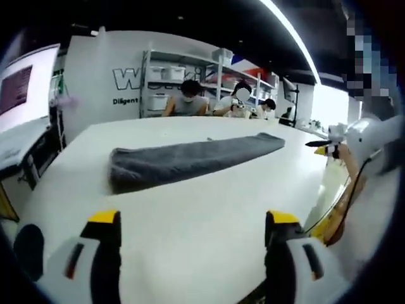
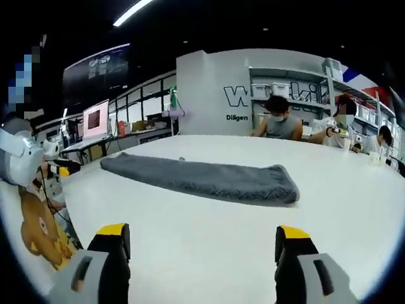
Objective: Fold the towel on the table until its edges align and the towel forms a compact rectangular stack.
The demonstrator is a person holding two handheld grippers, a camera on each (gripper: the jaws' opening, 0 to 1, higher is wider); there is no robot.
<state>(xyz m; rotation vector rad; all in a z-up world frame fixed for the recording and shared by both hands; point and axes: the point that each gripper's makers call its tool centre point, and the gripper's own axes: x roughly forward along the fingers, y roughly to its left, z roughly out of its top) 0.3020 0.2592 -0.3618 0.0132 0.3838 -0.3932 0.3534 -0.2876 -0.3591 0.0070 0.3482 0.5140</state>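
Across the middle of the left gripper view, a long dark grey terry towel (image 1: 190, 159), folded into a narrow strip, lies flat on the broad white surface (image 1: 209, 234). It runs from the left of centre, where its thicker rolled end sits, up toward the right of centre. At the bottom of the frame, the left gripper (image 1: 193, 231) shows its two yellow-tipped black jaws standing wide apart, holding nothing, with bare white surface between them; the towel lies well beyond their tips. At the right edge, a white device with a cable hangs beside a person's light sleeve (image 1: 373, 136).

In the right gripper view, the same towel (image 2: 202, 175) stretches from the left of centre down to the right of centre, its bulkier end at the right. The right gripper (image 2: 202, 239) rises from the bottom edge, its yellow-tipped jaws also spread wide and empty, apart from the towel. Beyond the far rim of the surface, in the upper right, several seated people (image 2: 278, 121) face a white wall with dark lettering and grey metal shelves (image 2: 297, 82) of white bins. A lit monitor (image 2: 95, 119) stands on desks at the upper left.
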